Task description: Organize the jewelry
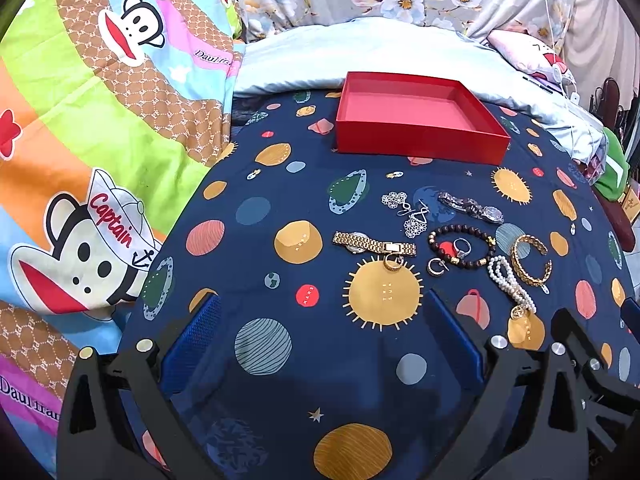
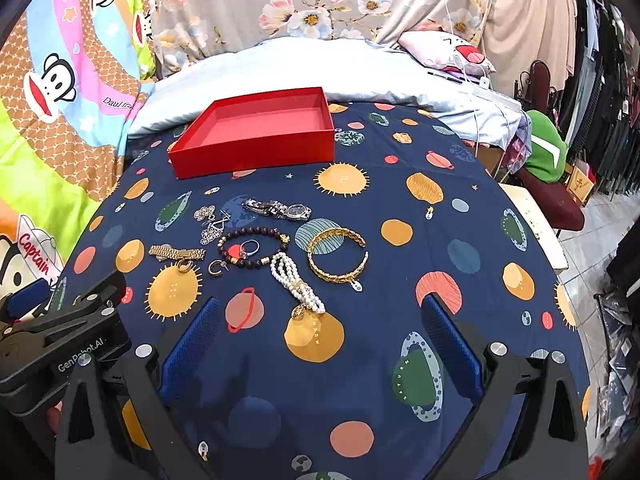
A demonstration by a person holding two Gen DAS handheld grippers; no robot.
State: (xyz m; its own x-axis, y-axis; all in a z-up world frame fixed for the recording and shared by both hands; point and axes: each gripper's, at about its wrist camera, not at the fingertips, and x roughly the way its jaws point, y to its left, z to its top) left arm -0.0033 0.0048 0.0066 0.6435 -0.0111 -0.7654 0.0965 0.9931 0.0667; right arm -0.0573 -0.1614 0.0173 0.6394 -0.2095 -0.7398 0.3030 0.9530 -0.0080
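An empty red box (image 1: 416, 120) (image 2: 260, 132) sits at the far side of the navy planet-print cloth (image 1: 304, 200). Jewelry lies in front of it: a gold watch (image 1: 372, 243) (image 2: 177, 253), a silver watch (image 1: 472, 206) (image 2: 278, 208), silver flower earrings (image 1: 406, 210), a dark bead bracelet (image 1: 460, 246) (image 2: 252, 247) with a ring (image 1: 462, 245) inside, a gold hoop earring (image 1: 437, 266), a pearl strand (image 1: 512, 282) (image 2: 298, 282) and a gold bangle (image 1: 530, 258) (image 2: 338, 256). My left gripper (image 1: 320, 328) is open and empty, short of the jewelry. My right gripper (image 2: 320, 328) is open and empty near the pearl strand.
A cartoon-monkey quilt (image 1: 100, 140) lies to the left. A pale blue pillow (image 1: 360, 56) and floral fabric lie behind the box. The left gripper's body (image 2: 60, 340) shows at the lower left of the right wrist view. A chair and hanging clothes (image 2: 600, 100) stand to the right.
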